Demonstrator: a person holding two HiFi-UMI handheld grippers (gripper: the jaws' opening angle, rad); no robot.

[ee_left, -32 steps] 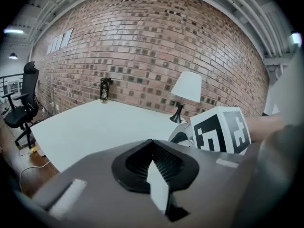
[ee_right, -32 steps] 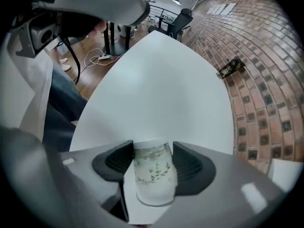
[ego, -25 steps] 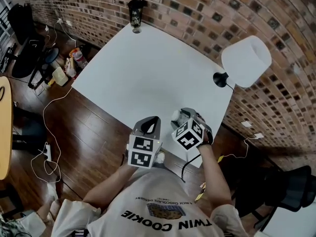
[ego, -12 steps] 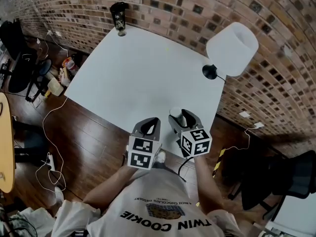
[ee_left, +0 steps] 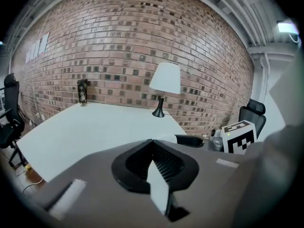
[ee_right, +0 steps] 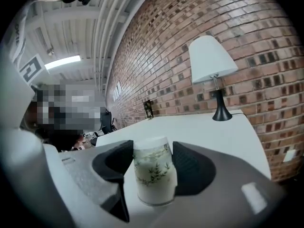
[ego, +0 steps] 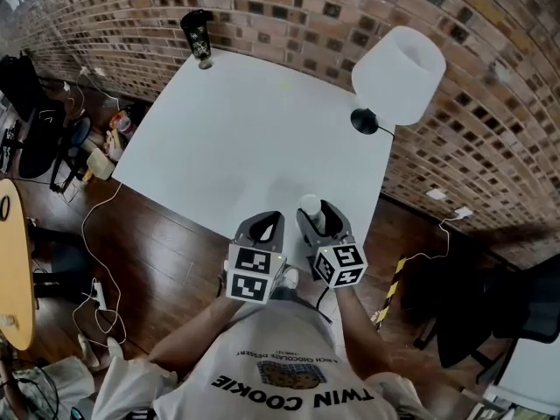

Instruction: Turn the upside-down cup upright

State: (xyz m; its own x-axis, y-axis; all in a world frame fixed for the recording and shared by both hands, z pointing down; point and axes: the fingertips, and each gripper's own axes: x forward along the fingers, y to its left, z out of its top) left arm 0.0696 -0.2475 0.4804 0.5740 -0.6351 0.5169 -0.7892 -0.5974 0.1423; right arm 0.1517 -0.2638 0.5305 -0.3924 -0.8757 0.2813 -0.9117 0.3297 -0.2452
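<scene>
Head view, looking down on a long red brick wall (ego: 262,7) along the far side. In front of the wall, a big white table (ego: 254,121). Dark wood floor (ego: 166,252) to the left and on the near side, with thin cables lying across it. At the near bottom, a person in a light shirt (ego: 271,370), both arms reaching forward. On the far right corner of the table, a lamp (ego: 398,73) with a white shade and a small black foot. Left gripper (ego: 274,217) at the near edge of the table, jaws pressed together with nothing between them, plain to see in the left gripper view. Right gripper (ego: 319,215) just beside it on the right, jaws against the two sides of the cup (ego: 310,205), pinching it. A black-and-white marker cube on the near end of each gripper. Way off at the far left corner of the table, a tall dark bottle (ego: 197,35), well apart from everything else. Smallest of all, the cup: see-through with green leaf marks, milky white low down, wide end down and narrow white end up, close to the near edge of the table, toward the right. Hard to tell whether touching the table top or lifted a little.
</scene>
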